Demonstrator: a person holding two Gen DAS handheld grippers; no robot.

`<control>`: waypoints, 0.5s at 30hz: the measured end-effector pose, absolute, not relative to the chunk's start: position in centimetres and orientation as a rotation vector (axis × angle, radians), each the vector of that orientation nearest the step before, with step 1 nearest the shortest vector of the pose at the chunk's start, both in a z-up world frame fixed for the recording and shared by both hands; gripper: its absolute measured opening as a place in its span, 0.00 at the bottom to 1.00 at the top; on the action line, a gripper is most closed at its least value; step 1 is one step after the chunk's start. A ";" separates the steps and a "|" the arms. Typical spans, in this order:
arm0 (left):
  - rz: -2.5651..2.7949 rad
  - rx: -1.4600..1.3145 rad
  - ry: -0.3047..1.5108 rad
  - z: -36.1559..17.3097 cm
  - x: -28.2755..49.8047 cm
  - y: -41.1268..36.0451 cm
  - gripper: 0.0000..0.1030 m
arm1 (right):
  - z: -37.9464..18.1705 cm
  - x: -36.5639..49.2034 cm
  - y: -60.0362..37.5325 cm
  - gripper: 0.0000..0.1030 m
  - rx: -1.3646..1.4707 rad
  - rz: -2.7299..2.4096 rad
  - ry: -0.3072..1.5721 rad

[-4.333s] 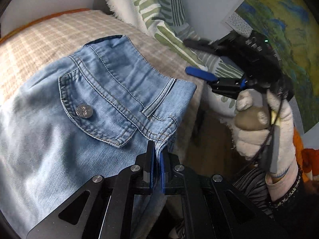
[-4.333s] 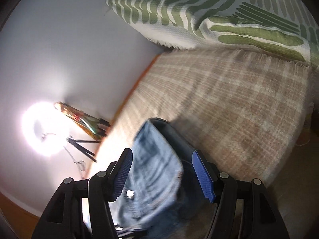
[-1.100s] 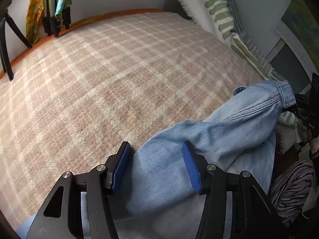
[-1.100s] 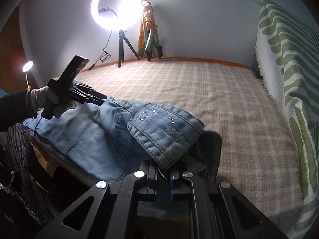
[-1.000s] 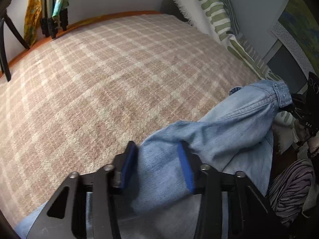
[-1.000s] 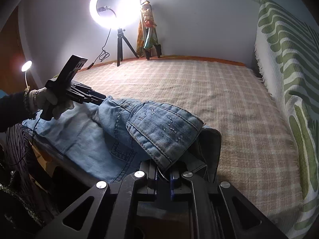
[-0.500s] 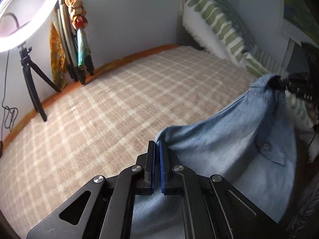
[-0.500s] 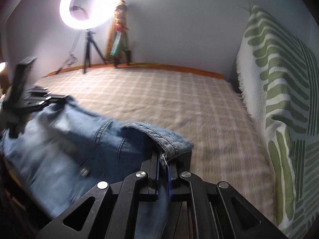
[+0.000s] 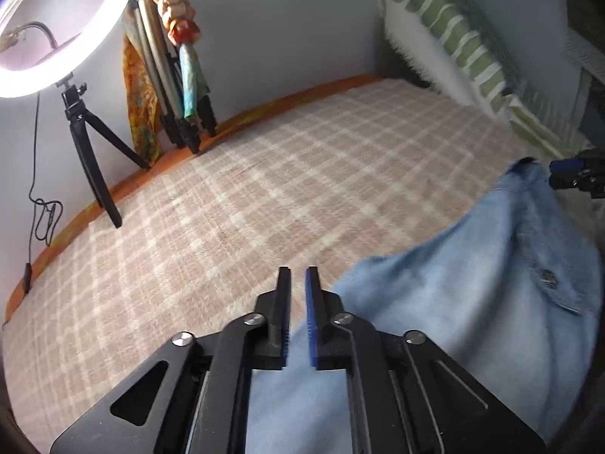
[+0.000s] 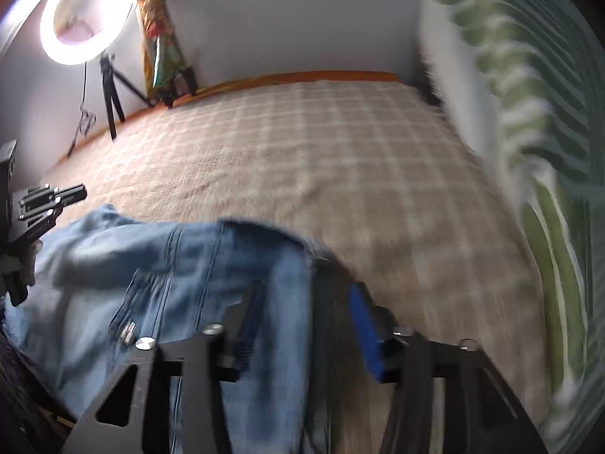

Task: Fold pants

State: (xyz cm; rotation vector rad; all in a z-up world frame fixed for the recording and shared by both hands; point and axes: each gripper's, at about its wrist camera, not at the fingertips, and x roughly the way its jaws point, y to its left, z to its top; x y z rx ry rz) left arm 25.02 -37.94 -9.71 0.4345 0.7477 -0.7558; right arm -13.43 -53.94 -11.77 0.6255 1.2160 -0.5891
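Right claw just opened, straddling jeans unpinched; left claw narrowly parted, empty.

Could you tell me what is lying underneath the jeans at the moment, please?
The jeans rest on a beige checked blanket covering the bed. Whatever lies beneath the denim itself is hidden.

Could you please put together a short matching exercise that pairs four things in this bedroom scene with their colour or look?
Things:
1. jeans
2. ring light
3. pillow
4. blanket

Looks:
a. green and white stripes
b. glowing white
c. faded blue denim
d. beige plaid

Pairs: 1-c, 2-b, 3-a, 4-d
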 end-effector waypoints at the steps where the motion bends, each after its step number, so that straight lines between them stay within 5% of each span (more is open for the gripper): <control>1: -0.787 0.423 0.749 -9.2 24.3 -37.5 0.09 | -11.1 -14.9 -53.6 0.50 0.671 -0.602 1.203; 7: -0.984 0.428 0.778 -8.2 17.4 -36.5 0.22 | -10.7 -20.5 -51.3 0.51 0.876 -0.611 1.181; 13: -1.058 0.412 0.857 -10.3 12.2 -36.2 0.22 | -12.7 -20.9 -49.4 0.54 0.968 -0.566 1.192; 14: -1.057 0.401 0.871 -10.7 11.7 -36.2 0.22 | -12.5 -20.5 -49.0 0.49 0.933 -0.579 1.197; 15: -1.056 0.391 0.879 -10.9 11.3 -36.3 0.22 | -12.4 -20.2 -48.6 0.25 0.911 -0.571 1.205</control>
